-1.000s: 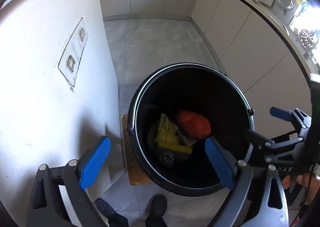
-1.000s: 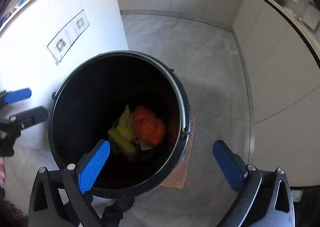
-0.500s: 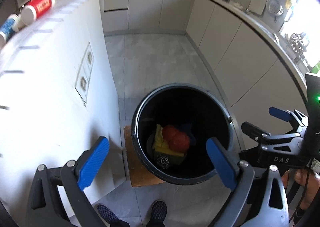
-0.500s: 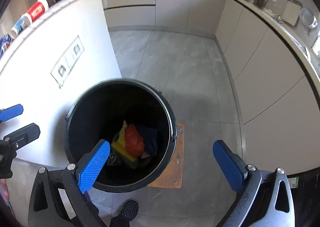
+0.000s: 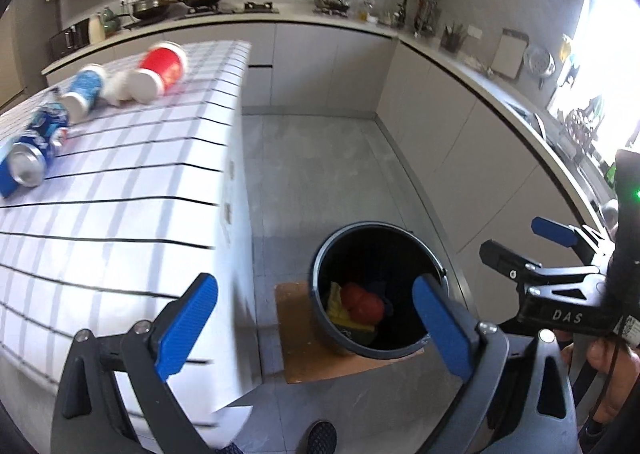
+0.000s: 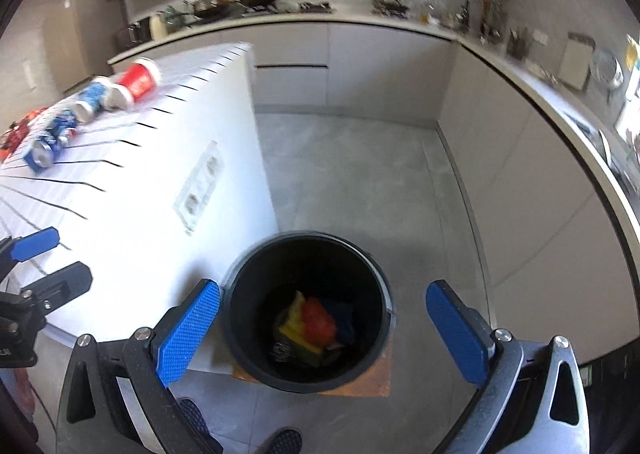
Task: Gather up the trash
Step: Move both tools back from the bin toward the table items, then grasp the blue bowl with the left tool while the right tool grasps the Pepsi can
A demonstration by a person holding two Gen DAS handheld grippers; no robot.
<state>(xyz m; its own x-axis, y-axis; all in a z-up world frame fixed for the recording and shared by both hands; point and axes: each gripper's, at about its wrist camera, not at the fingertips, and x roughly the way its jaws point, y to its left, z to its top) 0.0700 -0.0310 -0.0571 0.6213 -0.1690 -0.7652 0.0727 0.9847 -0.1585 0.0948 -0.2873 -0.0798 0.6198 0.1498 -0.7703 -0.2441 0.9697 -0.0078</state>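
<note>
A black bin point(image 5: 326, 322) point(image 6: 384, 338) stands on a brown board on the floor, with red, yellow and dark trash inside. On the white tiled island point(image 5: 120, 190) point(image 6: 132, 182) lie a red cup point(image 5: 160, 68) point(image 6: 138, 84), a blue-and-white cup point(image 5: 84, 90) point(image 6: 92, 98) and a blue can point(image 5: 34, 146) point(image 6: 48, 144). My left gripper point(image 5: 314, 328) is open and empty, high above the island's edge and the bin. My right gripper point(image 6: 322, 332) is open and empty above the bin.
Grey cabinets point(image 5: 480, 158) run along the back and right walls, their counter crowded with kitchenware. A socket plate point(image 6: 198, 186) sits on the island's side. My shoes point(image 5: 320, 438) show on the grey floor point(image 5: 320, 174) near the bin.
Both grippers have risen well above the bin and tilted up. The island top with the cups and can has come into view. Both stay open.
</note>
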